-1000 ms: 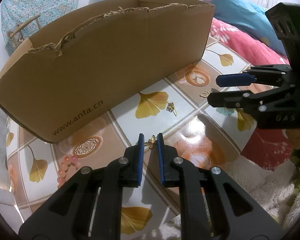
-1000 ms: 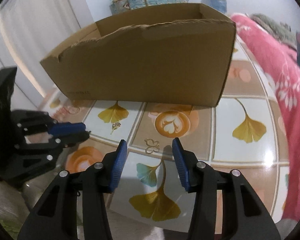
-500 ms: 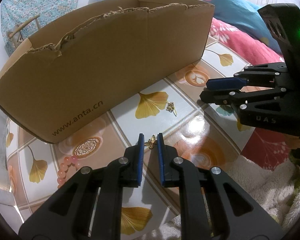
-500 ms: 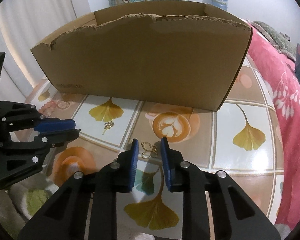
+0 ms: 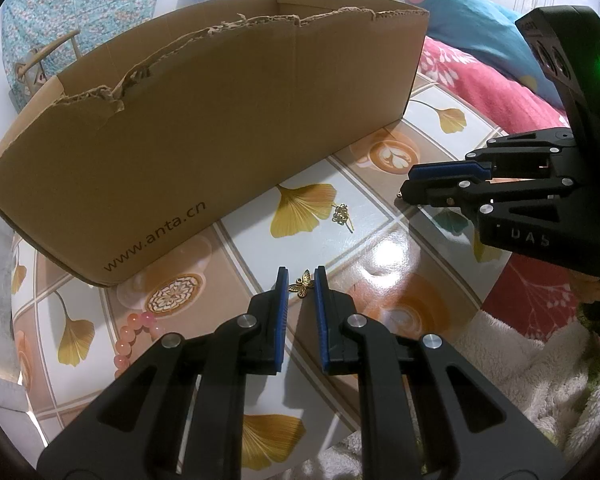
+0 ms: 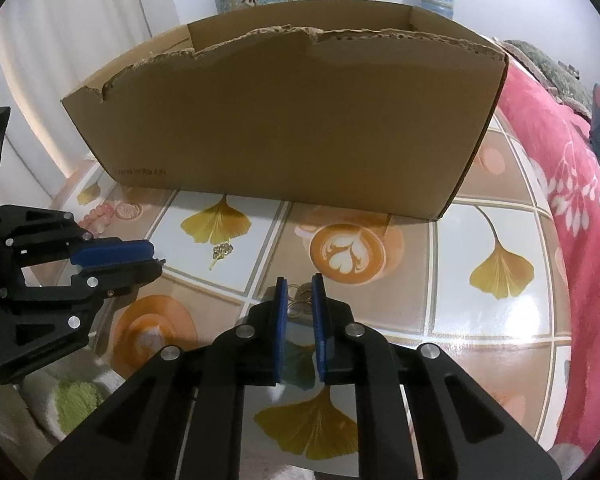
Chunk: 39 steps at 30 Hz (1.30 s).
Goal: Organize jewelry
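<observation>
My left gripper (image 5: 301, 277) is shut on a small gold butterfly charm (image 5: 305, 283) just over the tiled tabletop (image 5: 380, 256). In the right wrist view my right gripper (image 6: 300, 285) is low over the table; its jaws are closing, and its blue pads pinch a looped gold charm (image 6: 299, 300). Each gripper shows in the other's view: the right gripper (image 5: 406, 186) at the right side, the left gripper (image 6: 156, 258) at the left. A third gold cluster charm (image 5: 342, 216) (image 6: 222, 250) lies loose between them. A pink bead bracelet (image 5: 134, 332) lies left of my left gripper.
A tall open cardboard box (image 5: 220, 132) (image 6: 292, 128) with a torn rim stands right behind the charms. A red blanket (image 6: 572, 184) borders the table on the right. White fluffy cloth (image 5: 520, 380) lies at the table's near edge.
The right gripper's jaws have closed from wide apart onto the looped gold charm, and it has shifted slightly toward the box. The left gripper has kept still, holding the butterfly.
</observation>
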### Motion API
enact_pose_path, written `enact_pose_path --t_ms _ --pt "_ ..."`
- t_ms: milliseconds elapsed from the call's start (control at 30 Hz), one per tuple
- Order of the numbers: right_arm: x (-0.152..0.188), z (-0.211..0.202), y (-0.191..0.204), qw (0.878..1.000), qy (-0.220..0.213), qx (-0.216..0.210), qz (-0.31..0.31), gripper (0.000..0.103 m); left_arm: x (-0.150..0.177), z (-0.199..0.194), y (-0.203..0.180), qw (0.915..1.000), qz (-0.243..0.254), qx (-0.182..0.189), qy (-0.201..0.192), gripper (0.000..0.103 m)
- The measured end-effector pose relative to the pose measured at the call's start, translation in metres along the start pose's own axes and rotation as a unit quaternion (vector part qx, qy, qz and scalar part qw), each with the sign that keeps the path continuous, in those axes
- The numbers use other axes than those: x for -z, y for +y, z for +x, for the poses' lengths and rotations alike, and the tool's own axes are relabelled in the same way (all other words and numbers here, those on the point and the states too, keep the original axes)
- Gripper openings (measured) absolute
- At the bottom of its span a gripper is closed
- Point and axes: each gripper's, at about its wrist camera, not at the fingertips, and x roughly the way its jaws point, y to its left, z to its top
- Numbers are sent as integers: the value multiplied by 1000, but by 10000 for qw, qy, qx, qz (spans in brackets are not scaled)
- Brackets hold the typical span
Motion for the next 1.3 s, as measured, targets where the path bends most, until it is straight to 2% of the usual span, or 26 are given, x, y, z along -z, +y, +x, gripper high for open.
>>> enact_pose_path --t_ms 33,300,367,433,500,867,1100,1300 --pt "0 -1 -1 10000 -20 -26 23 2 1 0 0 10000 3 -3 1 12" --pt "3 -7 -8 9995 1 -261 158 2 0 -1 0 10000 14 -10 0 12" --pt "4 -12 -8 9996 -3 -246 143 6 1 -1 0 10000 13 -9 -4 12" --pt "5 -14 -9 9998 29 -152 120 21 1 -1 0 10000 14 -8 -6 12" --pt "5 -15 -10 9999 38 -91 101 26 0 -1 -1 10000 17 -10 -7 12" --pt "5 -6 1 9994 150 184 -244 25 1 -1 -1 10000 14 -11 -7 12" --pt "2 -1 8 9994 216 79 -255 14 0 -1 -2 10000 18 -15 -14 12" --pt "3 0 11 9996 178 40 -230 13 0 -1 -1 10000 19 -14 -16 12"
